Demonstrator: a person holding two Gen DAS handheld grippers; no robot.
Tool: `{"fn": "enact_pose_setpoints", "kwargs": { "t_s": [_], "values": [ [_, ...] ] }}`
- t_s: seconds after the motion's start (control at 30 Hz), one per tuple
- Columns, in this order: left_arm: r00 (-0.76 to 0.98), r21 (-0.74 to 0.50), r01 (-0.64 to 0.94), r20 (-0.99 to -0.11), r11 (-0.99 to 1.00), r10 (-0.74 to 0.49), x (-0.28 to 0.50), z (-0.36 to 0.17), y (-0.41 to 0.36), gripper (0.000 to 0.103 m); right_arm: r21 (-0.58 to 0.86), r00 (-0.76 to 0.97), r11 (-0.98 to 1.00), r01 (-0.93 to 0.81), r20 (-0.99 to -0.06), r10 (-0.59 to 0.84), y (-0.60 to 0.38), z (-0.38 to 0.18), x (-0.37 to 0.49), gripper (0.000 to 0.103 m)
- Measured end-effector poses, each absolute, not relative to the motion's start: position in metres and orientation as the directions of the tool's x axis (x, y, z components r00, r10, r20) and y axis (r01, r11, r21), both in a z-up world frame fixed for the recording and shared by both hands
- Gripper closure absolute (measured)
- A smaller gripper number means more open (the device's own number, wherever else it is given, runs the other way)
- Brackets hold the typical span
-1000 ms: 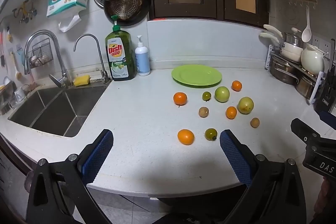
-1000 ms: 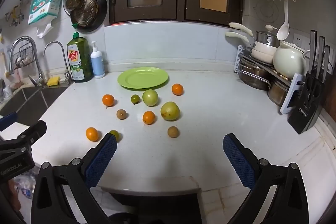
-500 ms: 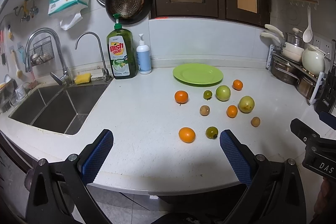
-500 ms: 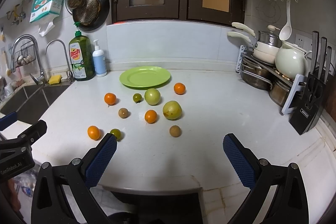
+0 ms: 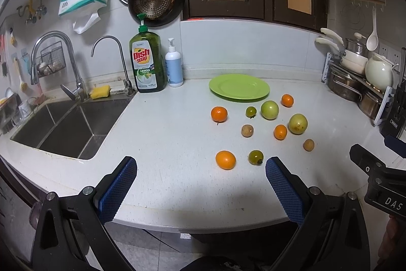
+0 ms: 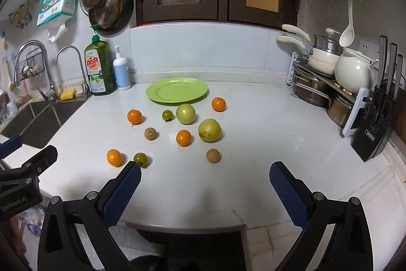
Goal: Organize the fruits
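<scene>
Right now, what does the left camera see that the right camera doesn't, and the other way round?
Only the left view looks down into the sink. Only the right view shows the whole knife block with its three knives. Both share the green plate, bare of fruit, ten fruits loose on the counter, the dish soap bottle, and each open hand-held gripper: left, right.

round glossy green plastic plate shining beyond tongs | white speckled stone countertop gleaming smooth | blue textured rubber pads looking matt
</scene>
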State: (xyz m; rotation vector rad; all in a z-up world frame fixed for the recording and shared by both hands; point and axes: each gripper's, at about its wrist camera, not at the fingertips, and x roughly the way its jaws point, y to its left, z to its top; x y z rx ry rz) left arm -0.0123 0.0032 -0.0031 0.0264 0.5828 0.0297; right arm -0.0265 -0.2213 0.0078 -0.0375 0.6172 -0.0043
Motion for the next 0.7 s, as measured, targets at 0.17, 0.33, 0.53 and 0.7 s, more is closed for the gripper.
{"fn": "enact_pose_setpoints", "kwargs": {
  "t_s": [0.17,0.33,0.53,0.7],
  "values": [
    [0.835,0.034,-0.020,-0.550,0.999,0.035,-0.0123,-0.0029,0.0036,0.000,-0.035,0.815,0.999,-0.009,-0.579,-0.013,-0.2213,0.0076,-0.0271,0.001],
    [0.835,0.033,-0.020,-0.549,0.999,0.034,-0.0127,-0.0031,0.0045,0.000,-0.035,0.815,0.999,-0.008,-0.580,-0.013,-0.2212,0.0079,-0.0269,0.001],
    [0.835,0.033,-0.019,-0.549,0.999,0.034,-0.0126,-0.0031,0.0046,0.000,-0.035,0.814,0.999,-0.009,-0.580,-0.013,-0.2206,0.0076,-0.0271,0.001],
    [0.835,0.033,-0.020,-0.549,0.999,0.034,-0.0127,-0.0031,0.0045,0.000,-0.035,0.815,0.999,-0.008,-0.580,-0.013,-0.2210,0.0074,-0.0272,0.001]
  ]
}}
